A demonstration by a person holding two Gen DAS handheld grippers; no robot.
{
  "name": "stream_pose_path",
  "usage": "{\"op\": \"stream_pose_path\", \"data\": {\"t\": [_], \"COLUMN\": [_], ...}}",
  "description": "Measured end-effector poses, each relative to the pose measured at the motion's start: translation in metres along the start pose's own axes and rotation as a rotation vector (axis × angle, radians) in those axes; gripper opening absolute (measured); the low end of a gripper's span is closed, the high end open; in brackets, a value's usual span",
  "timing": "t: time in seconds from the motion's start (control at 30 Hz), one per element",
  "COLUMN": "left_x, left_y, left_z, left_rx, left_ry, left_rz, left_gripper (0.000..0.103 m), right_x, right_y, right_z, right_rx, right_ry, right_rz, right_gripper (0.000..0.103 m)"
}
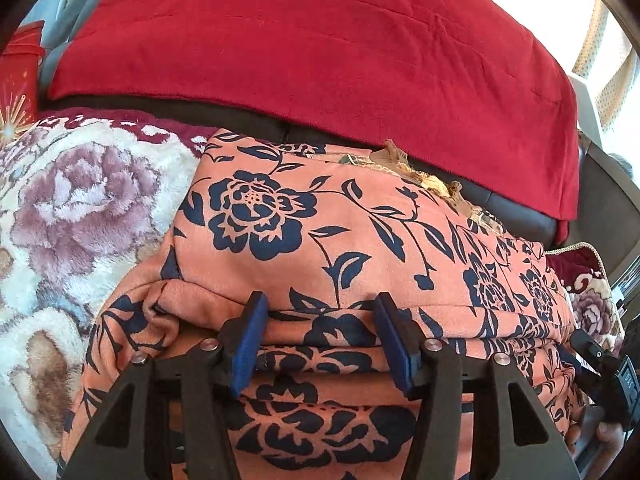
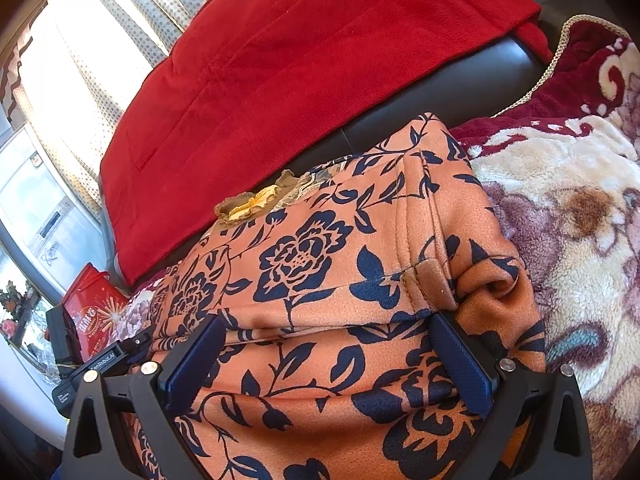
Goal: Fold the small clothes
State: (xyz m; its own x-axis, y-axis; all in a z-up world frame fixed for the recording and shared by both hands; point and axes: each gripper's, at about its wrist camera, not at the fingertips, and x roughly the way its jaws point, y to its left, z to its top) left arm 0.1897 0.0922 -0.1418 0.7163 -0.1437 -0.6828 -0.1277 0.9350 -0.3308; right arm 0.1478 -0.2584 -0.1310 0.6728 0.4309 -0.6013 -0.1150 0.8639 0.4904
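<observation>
Orange floral garment (image 1: 340,240) lies in soft layered folds on plush blanket (image 1: 80,200).

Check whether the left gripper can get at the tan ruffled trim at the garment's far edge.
Probably yes: the left gripper is open over the orange floral garment, with only flat fabric before the ruffled trim.

My orange flowered garment (image 1: 360,220) is soft matt cloth. Upper frame, the red blanket (image 1: 320,40) looks fleecy; the sofa (image 2: 460,92) beneath is glossy leather; at left, the flowered blanket (image 1: 80,200) is plush.
</observation>
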Motion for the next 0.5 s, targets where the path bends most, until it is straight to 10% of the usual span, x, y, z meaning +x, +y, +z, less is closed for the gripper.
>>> {"op": "stream_pose_path", "data": {"t": [0.27,0.5], "left_x": [0.000,0.003], "left_y": [0.001,-0.001], "left_z": [0.000,0.001], "left_rx": [-0.004,0.005], "left_ry": [-0.002,-0.001], "left_rz": [-0.007,0.006], "left_gripper": [0.057,0.058], "right_x": [-0.002,-0.063], "right_y": [0.017,-0.019], "right_z": [0.013,0.054], "right_rx": [-0.040,0.103], "right_ry": [0.121,-0.040], "right_rz": [-0.133,-0.207], "right_gripper": [0.102,0.102]}}
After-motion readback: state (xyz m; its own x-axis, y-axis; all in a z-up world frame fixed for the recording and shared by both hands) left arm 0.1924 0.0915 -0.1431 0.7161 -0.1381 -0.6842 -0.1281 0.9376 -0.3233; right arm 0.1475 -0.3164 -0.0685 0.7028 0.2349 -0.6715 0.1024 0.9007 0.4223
